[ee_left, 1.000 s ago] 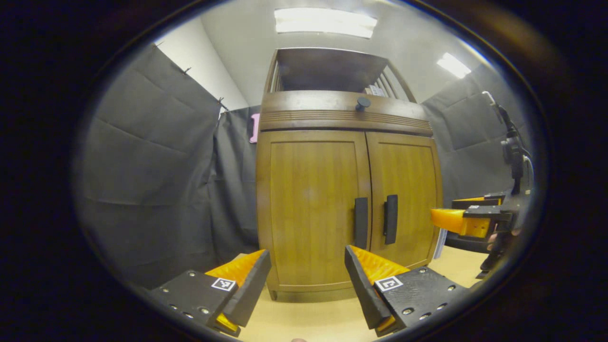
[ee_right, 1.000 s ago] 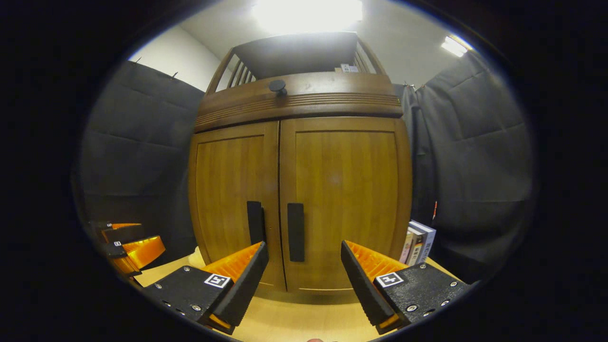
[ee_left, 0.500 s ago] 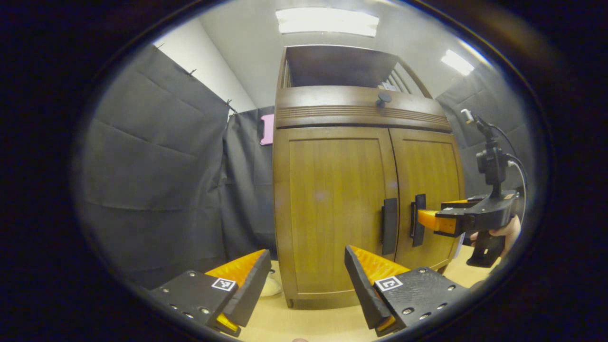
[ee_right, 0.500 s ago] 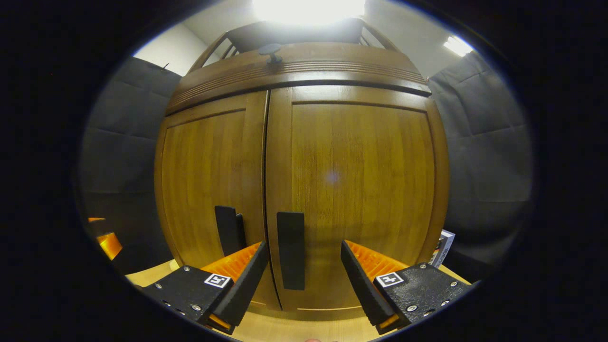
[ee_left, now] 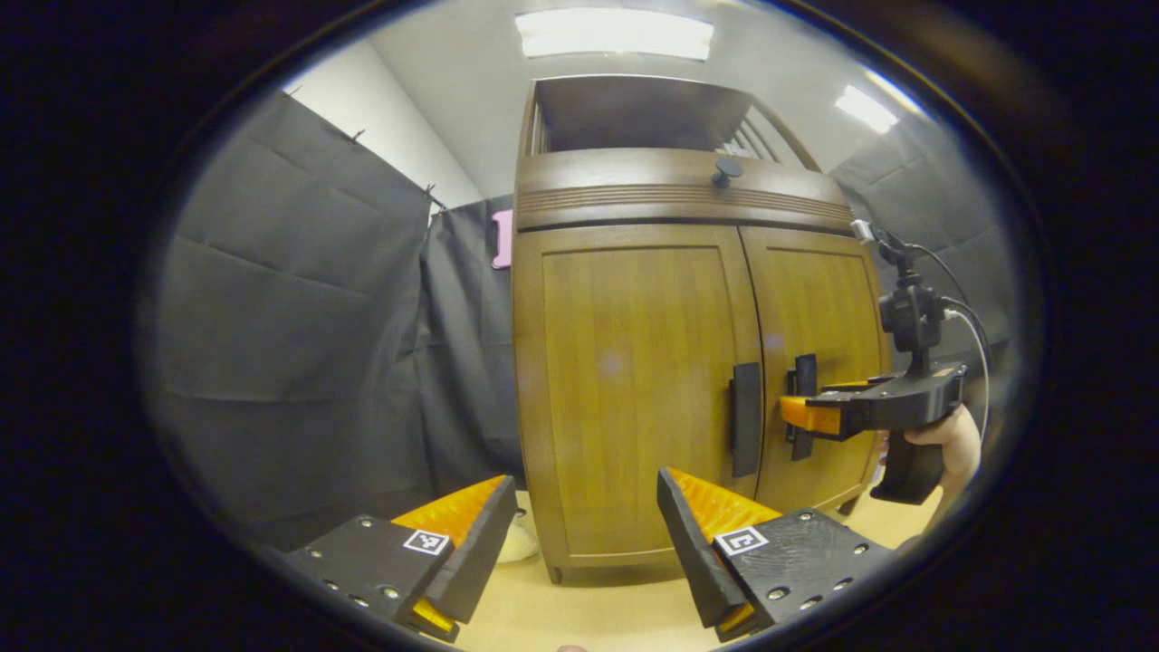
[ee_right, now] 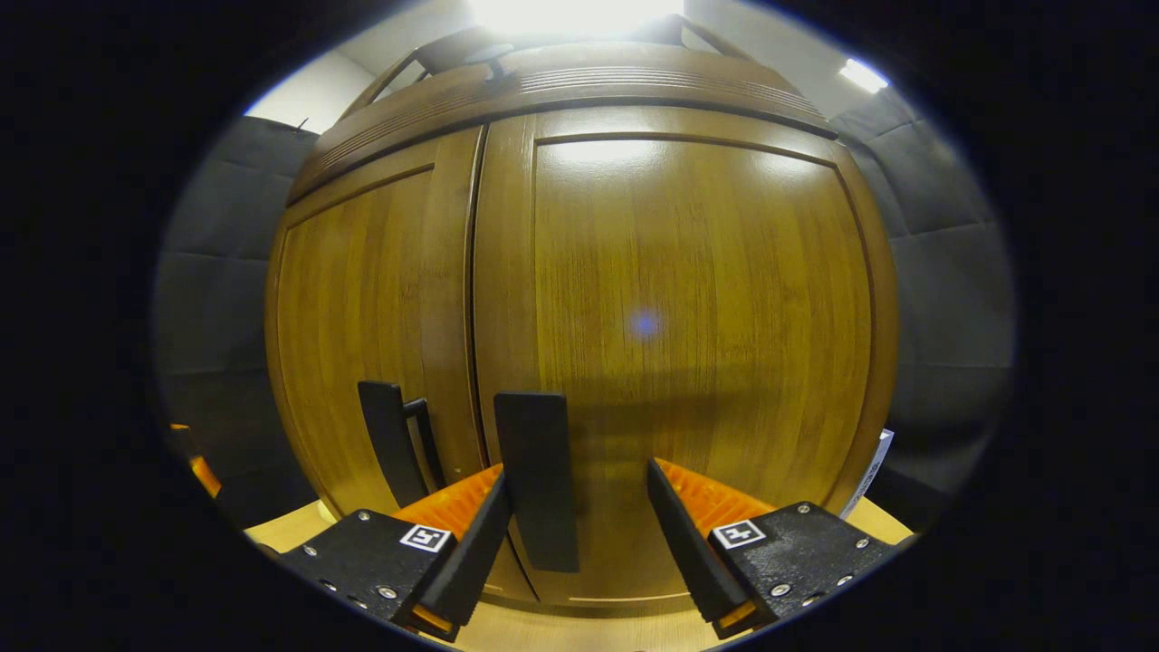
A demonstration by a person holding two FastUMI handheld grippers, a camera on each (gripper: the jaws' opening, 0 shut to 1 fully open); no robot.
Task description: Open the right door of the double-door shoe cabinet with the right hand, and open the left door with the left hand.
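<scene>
Right gripper (ee_right: 575, 525) spread open around the right handle (ee_right: 539, 480) at 6 o'clock of its view — set to clamp and pull. Left gripper (ee_left: 584, 534), open too, waits off the cabinet (ee_left: 634, 380); left handle (ee_left: 745, 418) at 3 o'clock. Both doors shut.

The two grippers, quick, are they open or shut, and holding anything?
Left gripper: open, holding nothing, short of the cabinet.
Right gripper: open, its fingers either side of the right door handle, not squeezing it.

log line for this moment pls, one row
phase: reach | right gripper: open, fingers astride right door handle, not clamped | left gripper: open, short of cabinet | both doors: closed
</scene>
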